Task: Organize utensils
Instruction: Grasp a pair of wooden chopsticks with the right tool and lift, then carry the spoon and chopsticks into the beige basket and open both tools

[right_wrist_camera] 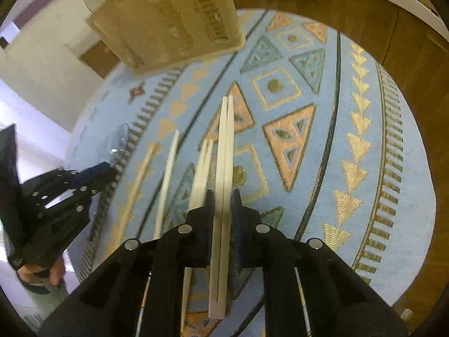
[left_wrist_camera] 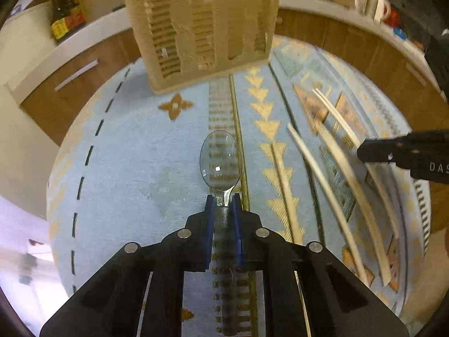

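Surface: round table under a light-blue woven cloth (left_wrist_camera: 134, 146) with gold triangles, dashed lines and orange/teal geometric blocks; brown wood cabinets (left_wrist_camera: 84, 84) with a white counter top curve behind it.

Left gripper (left_wrist_camera: 223, 200): blue-padded jaws closed to a narrow gap on the neck of a clear plastic spoon (left_wrist_camera: 221, 160). Oval bowl points forward, toward the table's far edge, glossy, cloth pattern shows through it; handle runs back between the fingers.

Right gripper (right_wrist_camera: 223, 196): jaws nearly together, clamped on a pair of pale wooden chopsticks (right_wrist_camera: 226, 146). Sticks side by side, touching, tips forward, square butts sticking out behind the jaws.

More pale chopsticks (right_wrist_camera: 167, 179) lie loose on the cloth just left of the held pair, roughly parallel, on the right half of the table as the left wrist camera sees it.

Beige slotted plastic utensil holder (left_wrist_camera: 207, 25) stands near the table's far edge, rectangular, ribbed vent slits in the walls. Chopstick ends stick out of its top at the left corner; rest of the contents hidden.

Dark bottle with a yellow-red label (left_wrist_camera: 66, 14) on the counter, far left. Mugs and small items on the counter at far right, too blurred to identify.
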{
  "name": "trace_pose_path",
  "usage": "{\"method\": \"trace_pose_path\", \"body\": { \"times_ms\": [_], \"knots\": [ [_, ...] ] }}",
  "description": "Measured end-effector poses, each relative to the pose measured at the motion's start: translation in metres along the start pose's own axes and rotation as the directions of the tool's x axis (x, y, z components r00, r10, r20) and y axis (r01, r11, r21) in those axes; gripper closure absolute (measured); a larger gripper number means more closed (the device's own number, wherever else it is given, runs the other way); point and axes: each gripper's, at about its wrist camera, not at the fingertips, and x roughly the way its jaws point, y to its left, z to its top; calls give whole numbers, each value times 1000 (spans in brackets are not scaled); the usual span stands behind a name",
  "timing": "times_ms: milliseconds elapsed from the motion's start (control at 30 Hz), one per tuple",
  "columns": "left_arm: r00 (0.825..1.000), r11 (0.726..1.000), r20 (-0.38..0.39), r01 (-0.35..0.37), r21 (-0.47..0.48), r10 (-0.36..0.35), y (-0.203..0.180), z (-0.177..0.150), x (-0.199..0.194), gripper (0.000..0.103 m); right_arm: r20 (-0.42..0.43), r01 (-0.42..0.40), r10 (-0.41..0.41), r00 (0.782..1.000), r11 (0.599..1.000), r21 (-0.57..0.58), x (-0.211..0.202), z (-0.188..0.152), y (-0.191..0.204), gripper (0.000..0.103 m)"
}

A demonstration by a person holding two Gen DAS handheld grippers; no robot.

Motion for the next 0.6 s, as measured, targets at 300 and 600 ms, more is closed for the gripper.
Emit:
{"method": "trace_pose_path", "body": {
  "times_ms": [300,600],
  "knots": [
    [954,974,252,196,-110,-164,24,25,-60,93,212,-70,90,973,992,-103,-47,19,15,93],
    [823,940,533,313,-134,-198,46,94,-124,93,435,-47,120,892,983,-175,-93,79,38,93]
  ]
}}
